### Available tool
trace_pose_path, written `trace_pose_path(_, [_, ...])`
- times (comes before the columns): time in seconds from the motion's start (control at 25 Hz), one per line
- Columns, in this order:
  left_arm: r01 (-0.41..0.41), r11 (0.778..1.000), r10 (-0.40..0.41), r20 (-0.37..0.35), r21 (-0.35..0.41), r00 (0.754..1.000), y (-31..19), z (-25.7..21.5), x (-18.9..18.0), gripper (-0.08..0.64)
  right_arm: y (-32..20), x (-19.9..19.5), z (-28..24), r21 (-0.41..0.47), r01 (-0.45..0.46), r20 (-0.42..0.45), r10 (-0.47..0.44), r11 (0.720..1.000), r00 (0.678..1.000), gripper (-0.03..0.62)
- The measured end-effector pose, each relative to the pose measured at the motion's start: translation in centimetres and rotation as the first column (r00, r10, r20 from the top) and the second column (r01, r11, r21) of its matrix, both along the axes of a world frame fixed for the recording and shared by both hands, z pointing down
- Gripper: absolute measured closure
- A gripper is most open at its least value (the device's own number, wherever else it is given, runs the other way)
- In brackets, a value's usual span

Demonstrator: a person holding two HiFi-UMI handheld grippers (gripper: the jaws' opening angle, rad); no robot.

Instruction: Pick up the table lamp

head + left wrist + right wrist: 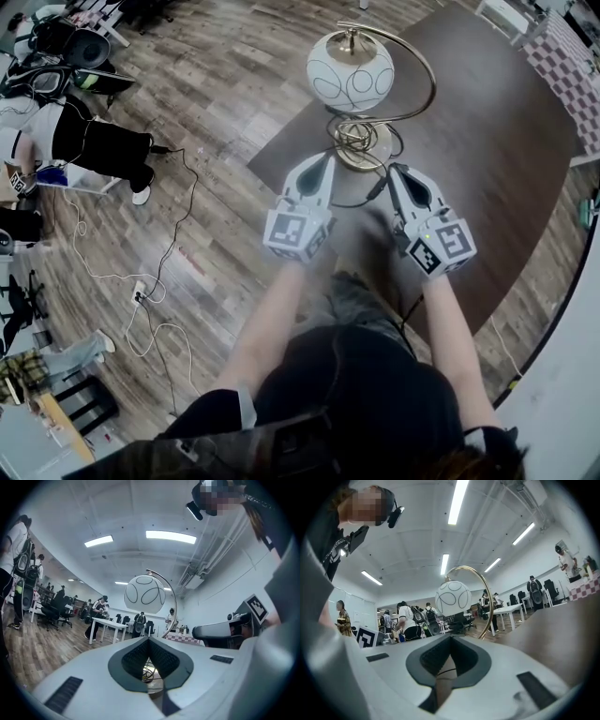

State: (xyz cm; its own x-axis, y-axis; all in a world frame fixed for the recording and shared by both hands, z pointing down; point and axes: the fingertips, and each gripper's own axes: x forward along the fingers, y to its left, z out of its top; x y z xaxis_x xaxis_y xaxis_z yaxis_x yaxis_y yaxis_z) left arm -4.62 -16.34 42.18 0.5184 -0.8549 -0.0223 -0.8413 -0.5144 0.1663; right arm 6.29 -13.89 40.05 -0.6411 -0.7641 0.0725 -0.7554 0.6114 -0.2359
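The shade [351, 71] was white with thin dark looping lines, and its frame [359, 141] was gold. The table [506, 141] was dark brown, the floor [216, 84] grey-brown wood-grain planks, and a cloth [562, 66] pink-and-white checked. The left gripper [323, 161] and right gripper [398, 172] were pale grey with dark grey pads [136, 660], their cubes [298, 234] patterned in black-and-white squares.

Wood flr [216, 84], ceiling strip lts [171, 536]

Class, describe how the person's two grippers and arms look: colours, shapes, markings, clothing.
Both the left gripper and right gripper are pale grey tapered shells with dark ribbed pads, each carrying a cube of black-and-white square markers. The person wears a dark top; forearms are bare.
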Motion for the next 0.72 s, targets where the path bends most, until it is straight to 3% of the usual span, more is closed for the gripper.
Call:
trace_pose_path(0.24, [0.012, 1.000, -0.012, 0.004, -0.009, 1.000, -1.4, 0.7, 0.0, 0.558, -1.6, 0.5, 0.4, 0.009, -0.009, -0.011, 0.009, 1.000, 1.000, 0.591])
trace_pose_path(0.52, [0.002, 1.000, -0.002, 0.013, -0.005, 1.000, -2.7, 1.5, 0.7, 0.558, -3.7, 1.9, -1.4, 0.091, -0.014, -0.087, 0.022, 0.996, 0.996, 0.589])
trace_pose_path(0.72, [0.011, 0.999, -0.010, 0.035, -0.031, 0.999, -3.8, 2.1, 1.5, 0.558, -4.8, 3.2, -2.5, 0.107, -0.033, -0.073, 0.041, 0.994, 0.996, 0.575])
